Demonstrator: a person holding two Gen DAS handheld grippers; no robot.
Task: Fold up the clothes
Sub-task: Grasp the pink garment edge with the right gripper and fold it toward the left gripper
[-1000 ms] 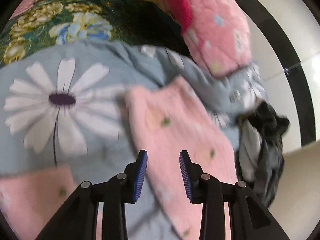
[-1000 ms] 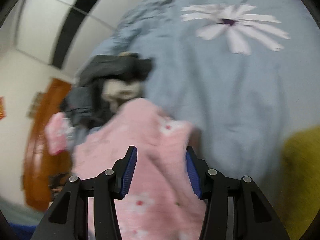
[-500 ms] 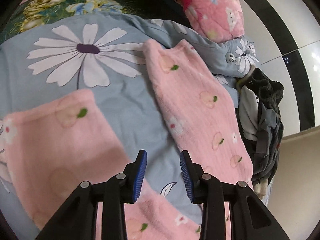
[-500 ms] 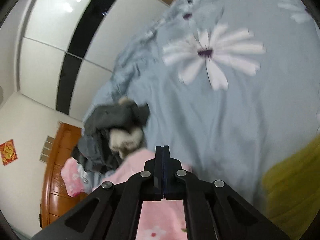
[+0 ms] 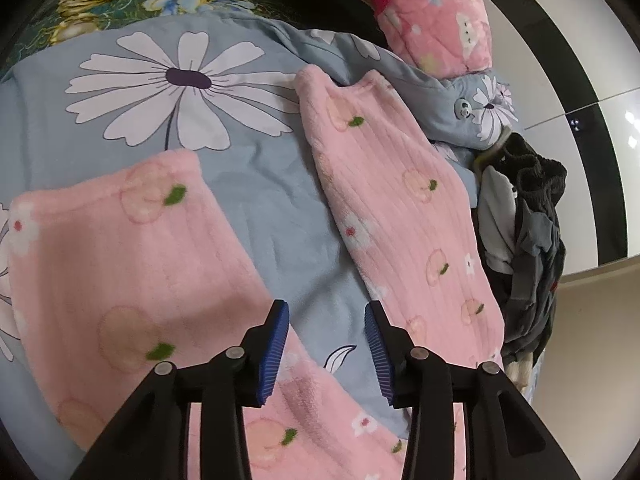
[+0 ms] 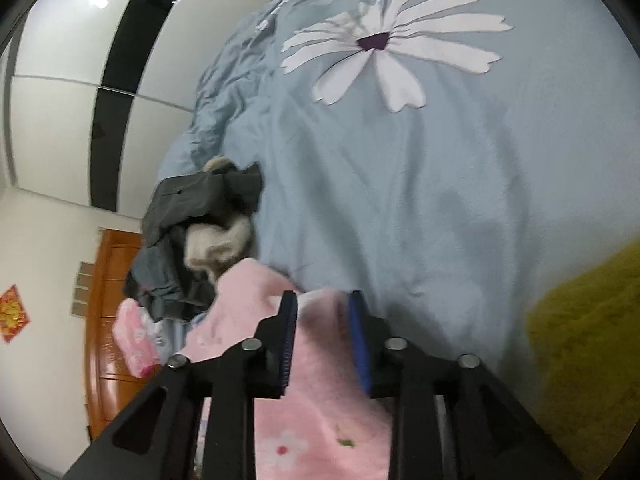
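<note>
Pink fleece pyjama trousers (image 5: pixel 400 208) with a peach print lie spread on the blue daisy bedsheet (image 5: pixel 272 208), the two legs splayed apart. My left gripper (image 5: pixel 326 336) is open and empty, hovering above the crotch area between the legs. In the right wrist view the same pink trousers (image 6: pixel 320 412) lie under my right gripper (image 6: pixel 322 320), which is open with a fold of the pink fabric rising between its pads.
A heap of dark grey and white clothes (image 5: pixel 524 240) lies to the right of the trousers, also in the right wrist view (image 6: pixel 200 240). A pink quilted pillow (image 5: pixel 436 20) is at the bed's head. A yellow-green fabric (image 6: pixel 588 352) is at the right.
My right gripper was shut half a second ago and has opened over the pink fabric. My left gripper has stayed open and moved only slightly over the trousers.
</note>
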